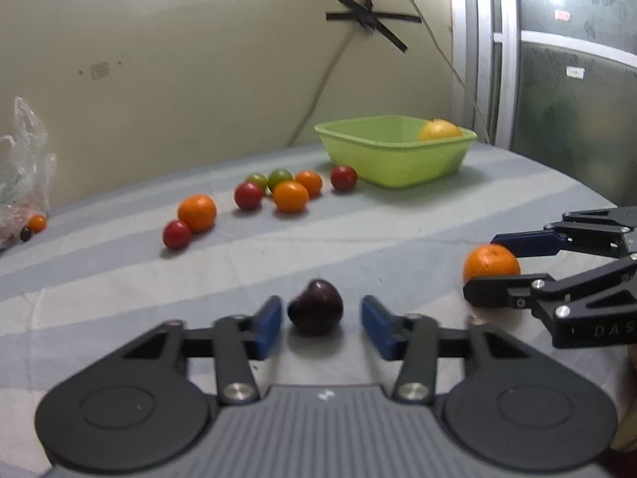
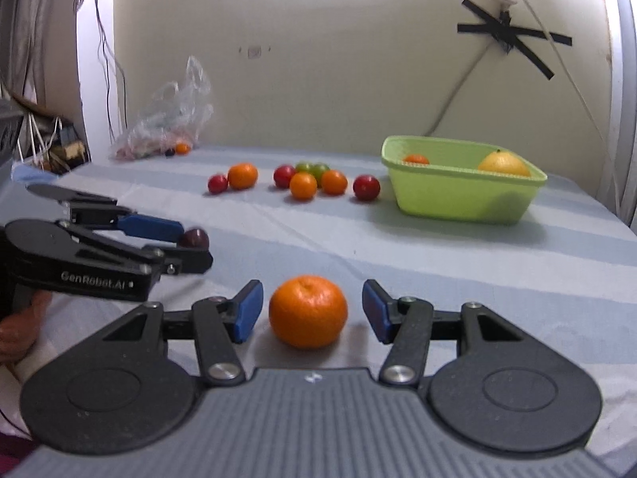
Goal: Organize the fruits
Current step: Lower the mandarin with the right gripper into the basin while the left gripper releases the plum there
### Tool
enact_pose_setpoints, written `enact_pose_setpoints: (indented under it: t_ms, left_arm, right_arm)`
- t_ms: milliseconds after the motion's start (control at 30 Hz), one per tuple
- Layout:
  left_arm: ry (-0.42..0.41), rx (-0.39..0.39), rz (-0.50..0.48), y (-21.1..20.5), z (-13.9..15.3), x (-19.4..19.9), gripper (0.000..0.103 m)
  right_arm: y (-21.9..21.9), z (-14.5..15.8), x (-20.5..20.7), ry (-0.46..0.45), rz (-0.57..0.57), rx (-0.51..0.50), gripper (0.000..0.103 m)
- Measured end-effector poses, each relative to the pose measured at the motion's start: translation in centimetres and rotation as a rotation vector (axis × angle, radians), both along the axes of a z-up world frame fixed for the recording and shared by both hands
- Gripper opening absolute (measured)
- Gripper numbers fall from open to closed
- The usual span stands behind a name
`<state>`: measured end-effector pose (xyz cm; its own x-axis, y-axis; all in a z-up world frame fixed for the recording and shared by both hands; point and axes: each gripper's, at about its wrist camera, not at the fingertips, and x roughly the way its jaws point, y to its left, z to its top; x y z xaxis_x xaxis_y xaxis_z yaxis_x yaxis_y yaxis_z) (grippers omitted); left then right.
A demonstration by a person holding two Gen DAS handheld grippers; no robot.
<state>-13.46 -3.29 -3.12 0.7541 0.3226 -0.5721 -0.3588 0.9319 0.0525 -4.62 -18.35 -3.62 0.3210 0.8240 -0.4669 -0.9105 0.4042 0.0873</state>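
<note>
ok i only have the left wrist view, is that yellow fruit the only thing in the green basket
Observer: No. The right wrist view shows a small orange fruit also lying in the green plastic basket, to the left of the large yellow fruit.
Operator: and is the right gripper touching the big orange by it
Observer: No. The right gripper is open around the large round orange, with a clear gap between the fruit and each blue pad.
</note>
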Motion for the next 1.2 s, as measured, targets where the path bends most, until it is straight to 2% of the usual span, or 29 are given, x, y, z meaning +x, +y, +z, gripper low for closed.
enact_pose_setpoints:
  t_ms: [33, 67, 100, 167, 233, 367, 567, 800, 833, 900, 933, 1033, 1100, 1200]
  left_arm:
    - [0.005, 0.003, 0.005, 0.0, 0.0, 0.1, 0.038]
    - [0.006, 0.002, 0.007, 0.0, -0.1, 0.1, 0.036]
    - [0.006, 0.001, 0.011, 0.1, -0.1, 0.1, 0.034]
    - [0.003, -0.018, 0.012, 0.4, 0.0, 0.2, 0.032]
    - [-0.007, -0.068, -0.007, 0.9, 0.3, 0.6, 0.032]
    - [-0.027, -0.143, -0.051, 1.7, 1.6, 3.2, 0.032]
    - [-0.111, -0.174, -0.119, 3.2, 5.8, 10.7, 0.032]
    - [-0.068, -0.227, -0.121, 4.9, 6.2, 19.2, 0.033]
    - [-0.052, -0.227, -0.118, 5.0, 5.9, 20.1, 0.037]
    - [-0.028, -0.222, -0.105, 5.1, 5.2, 21.3, 0.046]
    - [-0.029, -0.236, -0.101, 5.3, 5.0, 21.5, 0.053]
    - [-0.048, -0.251, -0.072, 6.2, 5.6, 21.0, 0.052]
    - [-0.089, -0.243, -0.039, 7.3, 6.7, 19.6, 0.052]
    - [-0.162, -0.222, 0.027, 9.4, 8.2, 15.2, 0.052]
  right_arm:
    - [-0.1, -0.1, -0.1, 0.002, 0.014, -0.014, 0.056]
    - [-0.2, -0.2, -0.3, 0.000, 0.024, -0.022, 0.046]
    - [-0.3, -0.3, -0.5, -0.006, 0.027, -0.025, 0.044]
    - [-0.6, -0.3, -0.6, -0.011, 0.027, -0.020, 0.044]
    - [-0.8, -0.1, -0.1, 0.007, 0.021, 0.002, 0.044]
    - [-1.0, 1.6, 2.7, 0.013, -0.031, 0.074, 0.044]
    - [0.1, 4.0, 8.2, -0.074, -0.141, 0.167, 0.044]
    - [3.4, 3.1, 12.5, -0.113, -0.196, 0.151, 0.045]
    - [3.5, 2.7, 12.8, -0.106, -0.201, 0.161, 0.045]
    - [3.5, 2.0, 13.3, -0.083, -0.216, 0.169, 0.054]
    - [3.4, 2.1, 13.2, -0.096, -0.227, 0.161, 0.054]
    - [2.6, 2.4, 13.2, -0.126, -0.245, 0.195, 0.054]
    - [2.0, 2.6, 13.4, -0.095, -0.252, 0.232, 0.054]
    - [1.1, 2.9, 13.3, -0.087, -0.253, 0.269, 0.053]
